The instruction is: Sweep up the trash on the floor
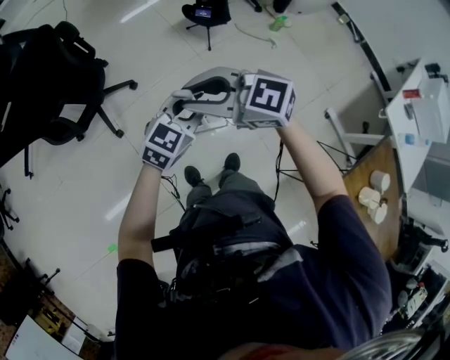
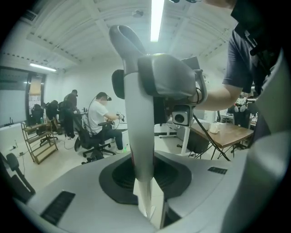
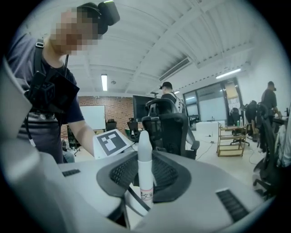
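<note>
I hold both grippers up in front of my chest, close together and facing each other. My left gripper [image 1: 184, 112] [image 2: 148, 182] is shut on an upright grey-white handle [image 2: 138, 136] with a hooked top. Its lower end is hidden below the jaws. My right gripper [image 1: 211, 88] [image 3: 143, 182] is shut on a thin white handle [image 3: 145, 164] with a rounded tip and a small label. The left gripper's marker cube [image 3: 111, 142] shows beside it. A small green scrap [image 1: 112, 247] lies on the pale floor at my left. What hangs from either handle is out of view.
A black office chair [image 1: 56, 77] stands at the left and a black stool [image 1: 205, 13] at the top. A wooden table [image 1: 369, 225] with white cups [image 1: 373, 193] is at my right. Seated people [image 2: 102, 118] and a shelf cart [image 2: 38, 141] are farther off.
</note>
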Available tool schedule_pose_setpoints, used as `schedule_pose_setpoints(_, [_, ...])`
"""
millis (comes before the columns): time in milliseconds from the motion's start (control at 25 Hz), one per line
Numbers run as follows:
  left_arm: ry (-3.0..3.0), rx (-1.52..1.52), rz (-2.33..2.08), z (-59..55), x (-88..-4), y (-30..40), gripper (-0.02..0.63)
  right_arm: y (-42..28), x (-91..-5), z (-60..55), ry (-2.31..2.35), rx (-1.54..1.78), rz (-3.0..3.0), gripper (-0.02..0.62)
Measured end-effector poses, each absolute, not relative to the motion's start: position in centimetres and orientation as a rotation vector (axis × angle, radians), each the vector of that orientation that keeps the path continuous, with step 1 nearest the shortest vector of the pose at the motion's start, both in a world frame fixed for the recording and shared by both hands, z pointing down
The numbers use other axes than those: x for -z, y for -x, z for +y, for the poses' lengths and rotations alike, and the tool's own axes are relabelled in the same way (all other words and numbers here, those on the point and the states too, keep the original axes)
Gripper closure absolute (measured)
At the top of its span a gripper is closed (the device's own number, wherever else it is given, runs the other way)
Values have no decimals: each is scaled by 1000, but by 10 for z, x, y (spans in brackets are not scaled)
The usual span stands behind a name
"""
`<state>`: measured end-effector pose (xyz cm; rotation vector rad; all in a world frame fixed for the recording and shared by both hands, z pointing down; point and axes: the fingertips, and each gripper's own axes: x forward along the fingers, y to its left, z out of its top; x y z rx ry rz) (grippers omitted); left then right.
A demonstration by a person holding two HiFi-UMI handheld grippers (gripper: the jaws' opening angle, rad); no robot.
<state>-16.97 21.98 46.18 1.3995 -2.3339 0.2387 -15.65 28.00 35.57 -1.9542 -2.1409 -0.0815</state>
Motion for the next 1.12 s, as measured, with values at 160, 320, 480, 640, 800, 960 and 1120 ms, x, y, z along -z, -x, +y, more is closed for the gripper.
schedule_pose_setpoints(160, [-1462, -312, -2374, 226, -419, 174, 538, 160, -314, 285, 1884, 111, -2280, 489])
schedule_pose_setpoints(320, [-1507, -381, -2427, 231, -381, 177, 538, 159, -278, 288, 1823, 127, -2409, 489])
schedule_pose_setpoints(480, [-1546, -451, -2443, 239, -357, 181, 538, 160, -254, 295, 1783, 150, -2482, 489])
schedule_pose_setpoints(640, [-1595, -510, -2413, 248, -345, 188, 538, 165, -246, 300, 1735, 208, -2516, 489])
schedule_pose_setpoints(800, [-1598, -534, -2409, 261, -347, 192, 535, 170, -248, 311, 1671, 219, -2569, 489])
schedule_pose_setpoints(960, [-1584, -363, -2445, 268, -354, 198, 534, 179, -257, 310, 1542, 199, -2625, 489])
schedule_pose_setpoints(1120, [-1615, -311, -2453, 260, -351, 196, 525, 182, -255, 295, 1441, 101, -2674, 488])
